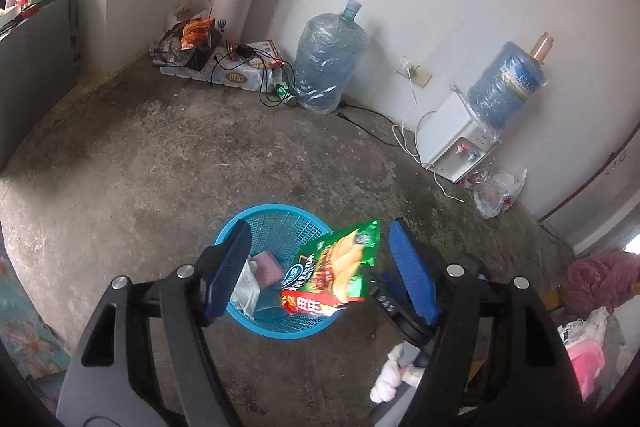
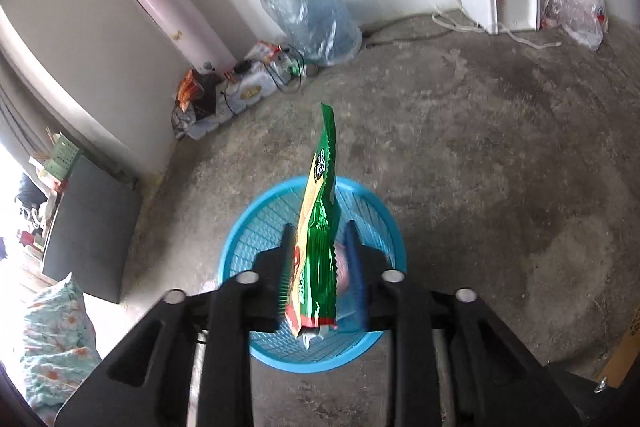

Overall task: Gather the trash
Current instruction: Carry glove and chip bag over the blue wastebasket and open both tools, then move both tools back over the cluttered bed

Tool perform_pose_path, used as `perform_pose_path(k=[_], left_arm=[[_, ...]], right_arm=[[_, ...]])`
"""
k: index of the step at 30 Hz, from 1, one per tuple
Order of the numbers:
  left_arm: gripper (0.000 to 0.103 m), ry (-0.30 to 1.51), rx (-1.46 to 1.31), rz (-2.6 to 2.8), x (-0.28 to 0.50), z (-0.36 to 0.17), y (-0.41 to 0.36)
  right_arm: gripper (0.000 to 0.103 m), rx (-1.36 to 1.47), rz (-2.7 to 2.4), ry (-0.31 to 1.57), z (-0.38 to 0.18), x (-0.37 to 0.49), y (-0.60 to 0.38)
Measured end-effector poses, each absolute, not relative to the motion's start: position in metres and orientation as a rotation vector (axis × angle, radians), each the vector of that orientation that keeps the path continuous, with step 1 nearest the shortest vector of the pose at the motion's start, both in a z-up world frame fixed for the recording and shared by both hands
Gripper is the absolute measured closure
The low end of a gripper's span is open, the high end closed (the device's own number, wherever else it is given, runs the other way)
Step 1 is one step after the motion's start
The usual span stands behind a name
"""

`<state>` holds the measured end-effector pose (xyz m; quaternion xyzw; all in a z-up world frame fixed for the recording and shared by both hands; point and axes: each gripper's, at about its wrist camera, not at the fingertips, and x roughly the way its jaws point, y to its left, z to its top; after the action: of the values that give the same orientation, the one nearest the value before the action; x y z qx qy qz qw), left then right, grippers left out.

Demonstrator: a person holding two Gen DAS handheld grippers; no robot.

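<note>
A blue mesh basket (image 1: 272, 207) stands on the concrete floor with a pink item (image 1: 269, 268) and a clear wrapper (image 1: 245, 291) inside. My left gripper (image 1: 318, 227) hangs above it, jaws wide open with nothing gripped. A green snack bag (image 1: 340, 263) hangs over the basket's right side. In the right wrist view this snack bag (image 2: 318, 227) stands edge-on between the fingers of my right gripper (image 2: 319, 227), directly over the basket (image 2: 229, 247). A gap shows between the bag and the right blue pad, so the right gripper stands open.
A wrapped water jug (image 1: 330, 61), a white water dispenser (image 1: 456, 143) with cables and a clear plastic bag (image 1: 498, 191) line the far wall. Snack bags on bottle packs (image 1: 188, 43) sit in the corner. A grey cabinet (image 2: 92, 227) is left; clothes (image 1: 600, 275) lie right.
</note>
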<state>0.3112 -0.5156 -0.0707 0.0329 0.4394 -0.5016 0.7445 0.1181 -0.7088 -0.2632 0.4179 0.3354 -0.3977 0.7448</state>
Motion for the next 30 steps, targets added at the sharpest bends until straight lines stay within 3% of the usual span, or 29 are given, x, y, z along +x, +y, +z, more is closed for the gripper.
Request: perform_pose_path(k=[5,11,25,30], left_arm=[[0.032,0.918,0.04,-1.085,0.307,-0.03,-0.457],[0.029,0.84,0.005,-1.052,0.295,0.017,-0.376],[0.02,0.698,-0.105,-0.932,0.226,0.088,-0.213],[0.02,0.646,-0.115,-0.85,0.197,0.098,-0.154]], right_arm=[[0.052,1.04,-0.95,0.742,-0.289,0.084,-0.712],[0.051,1.071,-0.948,0.659,-0.266,0.032,-0.697],[0.043,0.831,-0.705,0.616,-0.145,0.026,-0.585],[0.029,0.638,-0.587,0.579,-0.086,0.037,-0.521]])
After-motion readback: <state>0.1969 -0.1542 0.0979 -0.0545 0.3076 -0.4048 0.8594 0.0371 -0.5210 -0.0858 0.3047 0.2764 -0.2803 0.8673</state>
